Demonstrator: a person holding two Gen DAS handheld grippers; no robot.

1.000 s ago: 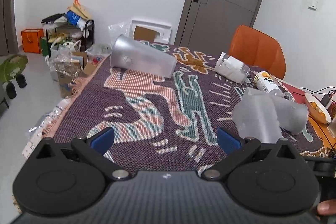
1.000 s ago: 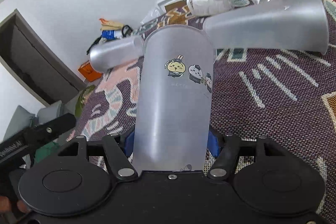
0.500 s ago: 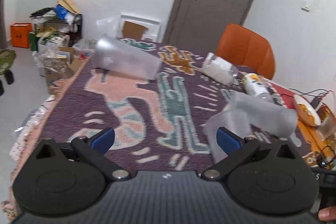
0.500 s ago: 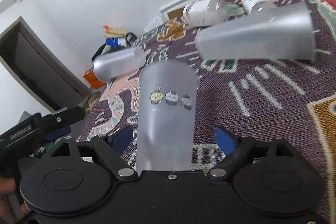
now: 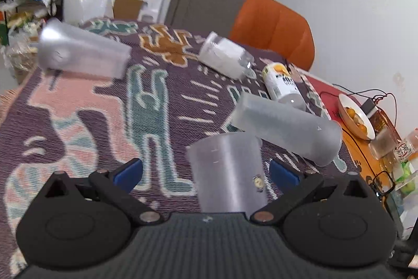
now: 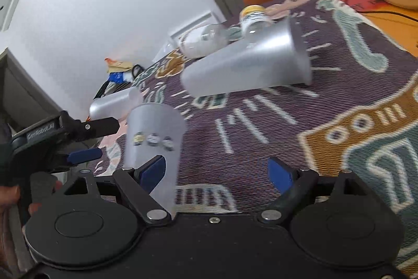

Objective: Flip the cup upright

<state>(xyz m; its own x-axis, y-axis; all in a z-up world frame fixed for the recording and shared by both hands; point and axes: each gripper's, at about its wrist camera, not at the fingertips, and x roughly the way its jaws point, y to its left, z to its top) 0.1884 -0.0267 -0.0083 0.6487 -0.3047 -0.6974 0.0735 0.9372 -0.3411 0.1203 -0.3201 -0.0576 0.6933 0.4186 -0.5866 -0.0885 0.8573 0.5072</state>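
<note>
A frosted cup with small cartoon stickers (image 5: pixel 227 171) (image 6: pixel 154 140) stands upright on the patterned cloth. My left gripper (image 5: pixel 206 171) is open, the cup between its fingers without touching. My right gripper (image 6: pixel 216 171) is open; the cup stands at its left finger, free. A second frosted cup (image 5: pixel 284 127) (image 6: pixel 250 64) lies on its side just beyond. A third frosted cup (image 5: pixel 81 54) (image 6: pixel 112 103) lies on its side at the far left of the table.
A clear bottle (image 5: pixel 224 56) and a white can (image 5: pixel 282 85) lie on the cloth (image 5: pixel 78 109) behind the cups. A bowl of oranges (image 5: pixel 355 117), cables and glasses sit at the right edge. An orange chair (image 5: pixel 274 28) stands behind the table.
My right gripper opened, let go of the sticker cup and drew back to the right, leaving it standing. My left gripper swung right so that the cup sits between its fingers.
</note>
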